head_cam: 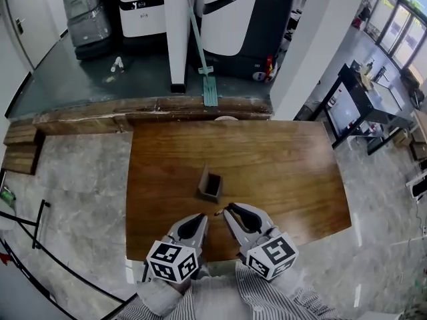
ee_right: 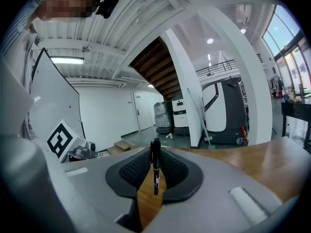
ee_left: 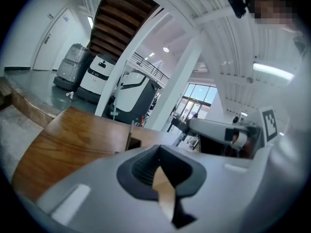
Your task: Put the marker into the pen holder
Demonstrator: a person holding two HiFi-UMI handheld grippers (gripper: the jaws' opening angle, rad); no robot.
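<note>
**Marker's pinched in the right tongs**

Slim black marker (ee_right: 155, 166) with a small pale label, clamped upright by the right gripper (head_cam: 228, 211), near the dark square pen holder (head_cam: 209, 185) on the wooden table (head_cam: 287, 172). Left gripper (head_cam: 200, 219) is closed on nothing.

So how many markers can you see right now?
1. The black marker is clamped in the right gripper, over the near edge of the table. Another could hide inside the pen holder.
</note>
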